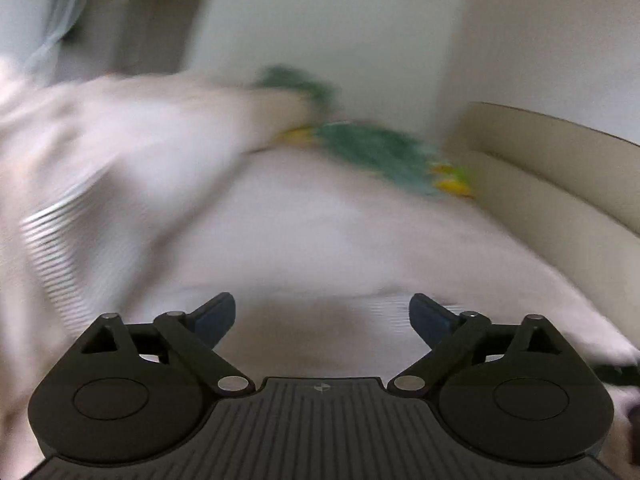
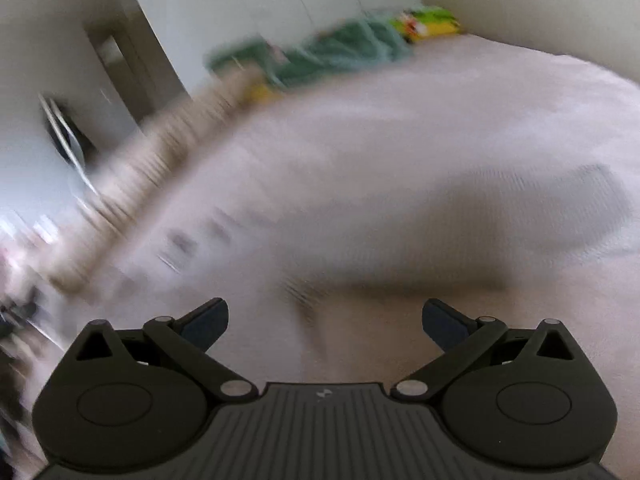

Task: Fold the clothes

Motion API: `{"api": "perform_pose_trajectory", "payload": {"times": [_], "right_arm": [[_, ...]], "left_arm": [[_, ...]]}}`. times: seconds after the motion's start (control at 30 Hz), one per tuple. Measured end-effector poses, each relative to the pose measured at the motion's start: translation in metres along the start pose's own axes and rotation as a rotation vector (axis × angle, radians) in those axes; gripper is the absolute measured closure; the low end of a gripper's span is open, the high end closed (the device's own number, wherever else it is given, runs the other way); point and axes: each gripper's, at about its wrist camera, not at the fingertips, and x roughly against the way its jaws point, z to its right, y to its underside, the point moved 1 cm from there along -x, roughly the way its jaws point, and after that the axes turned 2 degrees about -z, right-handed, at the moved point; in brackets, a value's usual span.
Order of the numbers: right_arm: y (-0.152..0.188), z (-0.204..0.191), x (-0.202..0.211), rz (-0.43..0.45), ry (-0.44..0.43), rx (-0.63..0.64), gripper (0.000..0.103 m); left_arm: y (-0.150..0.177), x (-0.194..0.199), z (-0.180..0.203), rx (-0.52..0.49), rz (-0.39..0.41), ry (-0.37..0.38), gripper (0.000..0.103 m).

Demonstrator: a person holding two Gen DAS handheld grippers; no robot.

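Observation:
Both views are motion-blurred. In the left wrist view a pale, whitish garment [image 1: 120,152] with a ribbed striped part lies heaped at the left on the pale bed surface [image 1: 340,240]. My left gripper [image 1: 322,314] is open and empty, low over the bed, to the right of the heap. In the right wrist view a pale beige striped garment [image 2: 168,168] runs along the left side of the bed [image 2: 400,140]. My right gripper [image 2: 325,318] is open and empty above the bed, with the garment to its upper left.
A green and yellow cloth [image 1: 380,148] lies at the far end of the bed; it also shows in the right wrist view [image 2: 340,52]. A beige headboard [image 1: 560,160] stands at the right. White walls and a doorway [image 2: 128,64] lie beyond.

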Motion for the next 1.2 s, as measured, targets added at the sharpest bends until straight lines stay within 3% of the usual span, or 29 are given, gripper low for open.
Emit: {"api": "perform_pose_trajectory", "payload": {"times": [0.1, 0.13, 0.2, 0.27, 0.33, 0.4, 0.53, 0.6, 0.73, 0.87, 0.93, 1.0, 1.1, 1.2], "right_arm": [[-0.014, -0.015, -0.029, -0.013, -0.174, -0.094, 0.000], [-0.016, -0.018, -0.045, -0.033, -0.204, -0.111, 0.000], [-0.009, -0.014, -0.079, -0.087, -0.153, -0.113, 0.000], [0.002, -0.001, -0.098, -0.123, -0.121, -0.105, 0.000], [0.007, 0.010, -0.087, -0.094, -0.196, -0.127, 0.000], [0.006, 0.022, -0.071, -0.103, -0.233, -0.177, 0.000], [0.009, 0.057, -0.026, -0.040, -0.128, -0.291, 0.000], [0.011, 0.084, -0.015, -0.023, -0.123, -0.402, 0.000], [0.002, 0.113, -0.024, 0.043, -0.173, -0.606, 0.000], [-0.021, 0.121, -0.037, 0.139, -0.157, -0.670, 0.000], [-0.037, 0.096, -0.030, 0.218, -0.134, -0.545, 0.000], [-0.054, 0.040, -0.028, 0.239, -0.166, -0.295, 0.000], [-0.056, -0.043, -0.053, 0.060, -0.323, -0.028, 0.000], [-0.035, -0.103, -0.085, -0.125, -0.310, 0.160, 0.000]], "left_arm": [[0.011, -0.027, 0.038, -0.018, -0.086, 0.110, 0.000], [0.019, -0.040, 0.044, -0.037, -0.124, 0.092, 0.000], [0.040, -0.065, 0.052, -0.082, -0.203, 0.008, 0.000], [0.053, -0.077, 0.045, -0.062, -0.287, -0.042, 0.000], [0.046, -0.079, 0.041, 0.003, -0.282, -0.022, 0.000], [0.043, -0.084, 0.039, 0.005, -0.301, -0.023, 0.000], [0.048, -0.088, 0.054, -0.078, -0.304, -0.068, 0.000], [0.051, -0.088, 0.060, -0.115, -0.310, -0.084, 0.000], [0.057, -0.084, 0.047, -0.068, -0.290, -0.046, 0.000], [0.055, -0.084, 0.028, -0.001, -0.258, -0.012, 0.000], [0.056, -0.084, 0.025, 0.010, -0.251, -0.005, 0.000], [0.057, -0.083, 0.023, 0.020, -0.245, 0.001, 0.000], [0.057, -0.083, 0.022, 0.026, -0.241, 0.006, 0.000], [0.057, -0.082, 0.020, 0.037, -0.235, 0.015, 0.000]]}}
